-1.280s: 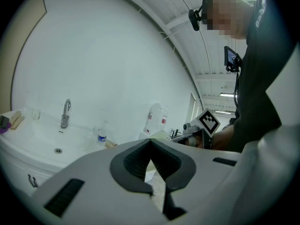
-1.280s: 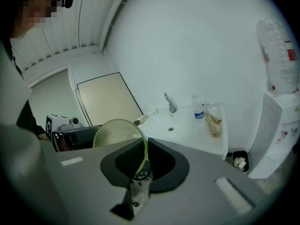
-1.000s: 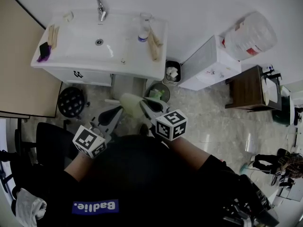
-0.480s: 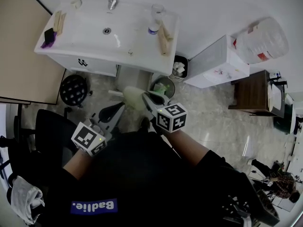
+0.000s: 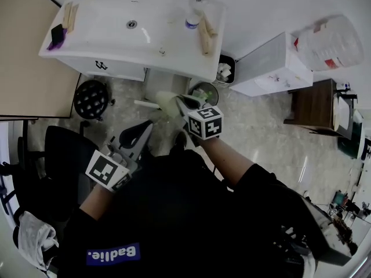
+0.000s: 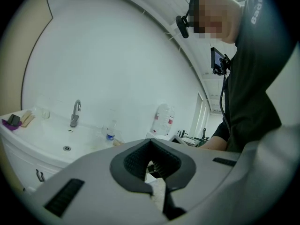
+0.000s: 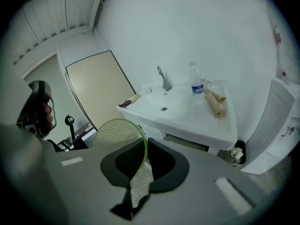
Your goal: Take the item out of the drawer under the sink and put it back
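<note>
My right gripper (image 5: 181,104) is shut on the rim of a pale green round mesh item (image 5: 166,103), which it holds up in front of the white sink (image 5: 104,36). In the right gripper view the green-rimmed mesh disc (image 7: 117,131) stands on edge between the jaws of the right gripper (image 7: 143,149). The vanity front below the basin carries a small dark handle (image 5: 101,66). A dark gap (image 7: 185,142) shows under the basin's right side. My left gripper (image 5: 145,130) hangs lower and to the left, shut and empty; in its own view the left gripper (image 6: 151,150) points up at the sink (image 6: 51,139).
A water bottle (image 5: 193,17) and wooden pieces (image 5: 206,36) stand on the sink's right edge. On the floor are a round bin (image 5: 203,91), a black stool (image 5: 91,99), a white cabinet (image 5: 269,68), a big water jug (image 5: 330,39) and a brown side table (image 5: 316,106).
My right gripper has moved a little forward toward the sink with the green item still in it. The left gripper has stayed low. The head view has shifted so the sink sits higher.
</note>
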